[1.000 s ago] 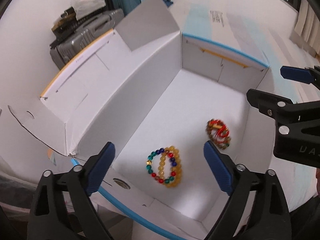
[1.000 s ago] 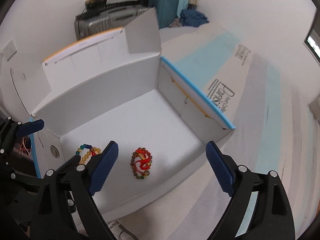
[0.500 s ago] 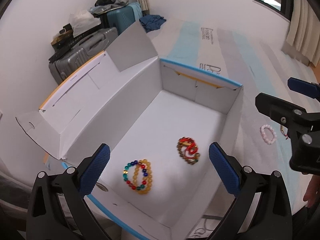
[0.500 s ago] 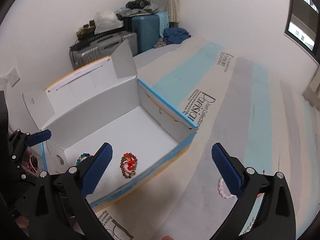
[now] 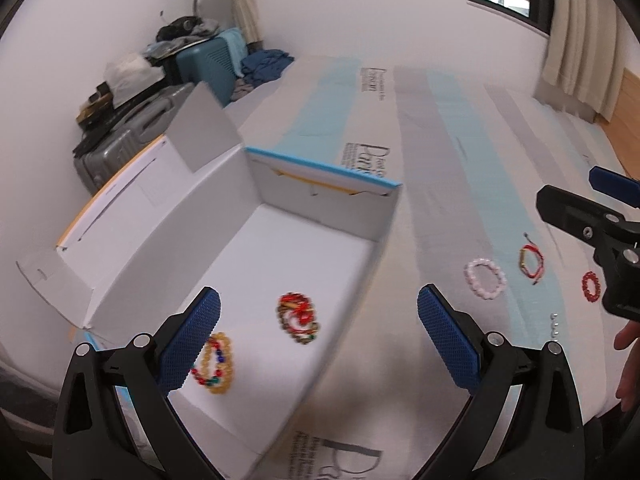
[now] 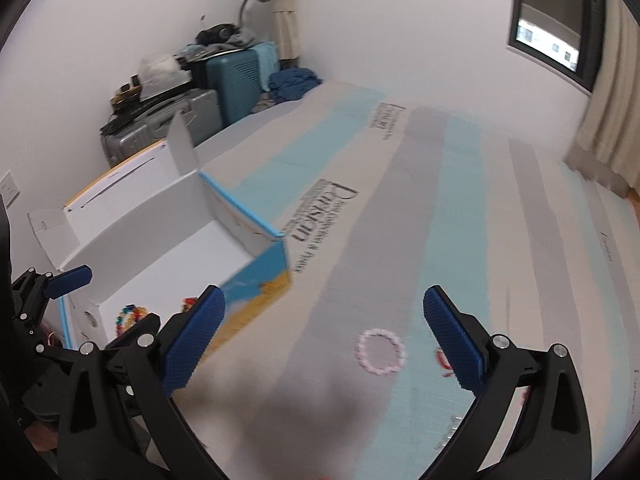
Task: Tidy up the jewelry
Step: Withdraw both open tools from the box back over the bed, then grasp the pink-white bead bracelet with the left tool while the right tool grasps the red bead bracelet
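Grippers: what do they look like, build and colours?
Both match: left gripper and right gripper have black, angular plastic arms with cut-out openings and silver screw heads, tipped with long blue pads textured in a fine grid. No cables or sleeves show.

We see the left gripper (image 5: pixel 319 342) as two black, angular plastic arms with triangular cut-outs, each tipped by a blue pad (image 5: pixel 191 342) of fine diamond-knurled texture. Round silver screw heads (image 5: pixel 140 340) mark the pivots near each pad. The right gripper (image 6: pixel 324 344) is of identical build: black webbed arms, blue textured pads (image 6: pixel 452 344), silver screws (image 6: pixel 499 341). Bare fingertips (image 5: pixel 628 364) of the person's hand show at the left view's right edge.
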`<action>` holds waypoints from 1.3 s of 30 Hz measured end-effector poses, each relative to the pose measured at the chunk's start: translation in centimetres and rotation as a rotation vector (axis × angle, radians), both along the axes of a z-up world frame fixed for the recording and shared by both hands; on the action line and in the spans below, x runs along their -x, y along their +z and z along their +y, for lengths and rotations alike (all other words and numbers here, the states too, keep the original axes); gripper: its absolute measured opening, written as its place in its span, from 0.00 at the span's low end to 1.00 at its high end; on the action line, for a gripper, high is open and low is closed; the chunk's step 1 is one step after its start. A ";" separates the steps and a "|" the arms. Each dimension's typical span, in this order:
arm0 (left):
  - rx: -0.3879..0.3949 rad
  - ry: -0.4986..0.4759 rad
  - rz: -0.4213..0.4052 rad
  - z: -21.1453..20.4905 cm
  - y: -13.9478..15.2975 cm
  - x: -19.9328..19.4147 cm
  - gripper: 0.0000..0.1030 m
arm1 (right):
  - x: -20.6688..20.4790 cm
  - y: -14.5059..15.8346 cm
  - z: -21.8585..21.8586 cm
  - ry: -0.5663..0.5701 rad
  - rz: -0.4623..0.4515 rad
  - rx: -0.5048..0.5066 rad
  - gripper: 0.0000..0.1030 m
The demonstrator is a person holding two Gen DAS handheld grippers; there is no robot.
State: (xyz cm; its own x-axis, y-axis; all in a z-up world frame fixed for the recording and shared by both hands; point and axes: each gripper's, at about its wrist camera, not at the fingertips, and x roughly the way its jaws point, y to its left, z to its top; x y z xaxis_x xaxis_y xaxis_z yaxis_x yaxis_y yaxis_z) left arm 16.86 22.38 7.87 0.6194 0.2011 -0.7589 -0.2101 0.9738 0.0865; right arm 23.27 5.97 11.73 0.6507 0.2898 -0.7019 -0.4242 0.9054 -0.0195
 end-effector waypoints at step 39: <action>0.005 -0.302 0.087 -18.7 -8.7 -10.0 0.94 | -2.2 -9.3 -28.9 -0.305 0.062 0.051 0.93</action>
